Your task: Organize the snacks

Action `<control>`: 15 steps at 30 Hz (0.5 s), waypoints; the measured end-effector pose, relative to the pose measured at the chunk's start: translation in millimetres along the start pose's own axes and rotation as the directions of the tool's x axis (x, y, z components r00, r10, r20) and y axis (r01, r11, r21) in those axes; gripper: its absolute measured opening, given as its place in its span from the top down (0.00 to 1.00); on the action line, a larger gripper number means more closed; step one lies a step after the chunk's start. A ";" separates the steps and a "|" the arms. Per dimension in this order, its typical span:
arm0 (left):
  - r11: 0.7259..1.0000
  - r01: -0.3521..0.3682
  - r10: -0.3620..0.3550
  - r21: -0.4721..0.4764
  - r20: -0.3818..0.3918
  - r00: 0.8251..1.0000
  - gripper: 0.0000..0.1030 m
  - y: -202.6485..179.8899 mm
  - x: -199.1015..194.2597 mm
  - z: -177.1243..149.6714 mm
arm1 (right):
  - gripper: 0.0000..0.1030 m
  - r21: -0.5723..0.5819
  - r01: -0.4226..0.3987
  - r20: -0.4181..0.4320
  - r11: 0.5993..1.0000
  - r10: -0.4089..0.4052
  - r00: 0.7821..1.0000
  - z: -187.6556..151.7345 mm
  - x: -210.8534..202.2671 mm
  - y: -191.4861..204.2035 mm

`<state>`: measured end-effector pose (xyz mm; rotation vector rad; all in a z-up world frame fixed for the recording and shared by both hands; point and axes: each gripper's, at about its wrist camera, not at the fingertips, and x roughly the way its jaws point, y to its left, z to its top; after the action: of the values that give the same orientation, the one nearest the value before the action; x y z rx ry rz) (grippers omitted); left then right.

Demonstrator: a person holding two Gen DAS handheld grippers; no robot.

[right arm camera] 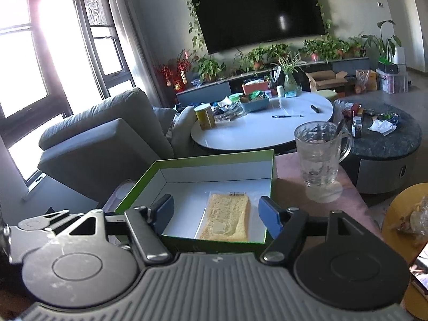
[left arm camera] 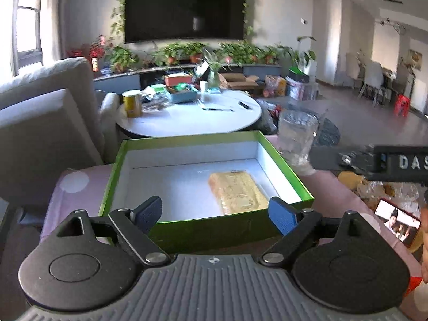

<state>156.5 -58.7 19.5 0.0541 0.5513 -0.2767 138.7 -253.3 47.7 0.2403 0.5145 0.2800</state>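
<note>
Progress is slim: one golden snack pack (right arm camera: 226, 220) lies in your green box (left arm camera: 240, 231), both grippers (left arm camera: 216, 215) (right arm camera: 216, 215) spread and empty, more snacks (left arm camera: 355, 184) waiting.

Left gripper (left arm camera: 216, 215) fingers spread wide, empty; right gripper (right arm camera: 216, 215) likewise, both angled downward.

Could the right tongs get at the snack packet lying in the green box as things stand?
Probably yes: the right tongs are open and empty, the green box has no lid, and the snack packet lies alone straight ahead.
</note>
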 end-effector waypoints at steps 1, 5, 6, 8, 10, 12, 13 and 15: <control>1.000 -0.012 0.012 -0.012 0.009 1.000 0.17 3.4 -5.7 -1.0 | 0.19 0.001 -0.003 0.000 1.000 0.003 1.000 -1.2 -1.6 0.1; 0.999 -0.006 0.008 -0.032 0.045 0.999 0.16 10.1 -29.1 -6.4 | 0.19 -0.004 -0.032 -0.019 0.999 0.032 0.999 -7.6 -10.3 1.5; 1.000 0.001 0.001 -0.032 0.048 0.999 0.16 9.6 -33.6 -8.3 | 0.19 -0.009 -0.039 -0.025 0.999 0.039 0.999 -8.9 -12.3 2.0; 1.000 0.012 -0.010 -0.027 0.050 0.999 0.16 10.1 -41.0 -13.5 | 0.19 -0.023 -0.040 -0.033 0.999 0.039 0.999 -11.6 -16.1 3.1; 0.999 0.027 -0.026 -0.022 0.045 0.999 0.16 7.9 -45.5 -18.9 | 0.19 -0.040 -0.029 -0.044 0.999 0.027 0.999 -14.6 -19.6 4.1; 0.999 0.051 -0.051 -0.015 0.032 0.998 0.16 4.6 -48.6 -26.3 | 0.19 -0.060 -0.019 -0.063 0.998 0.016 0.998 -19.6 -22.5 3.8; 0.998 0.058 -0.057 -0.014 0.022 0.998 0.16 2.3 -49.0 -30.0 | 0.19 -0.066 -0.013 -0.074 0.998 0.009 0.997 -22.8 -23.9 2.3; 0.998 0.067 -0.067 -0.007 0.005 0.998 0.16 -0.9 -49.5 -37.4 | 0.19 -0.072 -0.002 -0.093 0.997 -0.005 0.996 -28.4 -26.6 -0.6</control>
<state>96.8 -42.7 13.6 0.0280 0.5504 -0.3398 102.1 -258.0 35.5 0.1575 0.5953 0.3087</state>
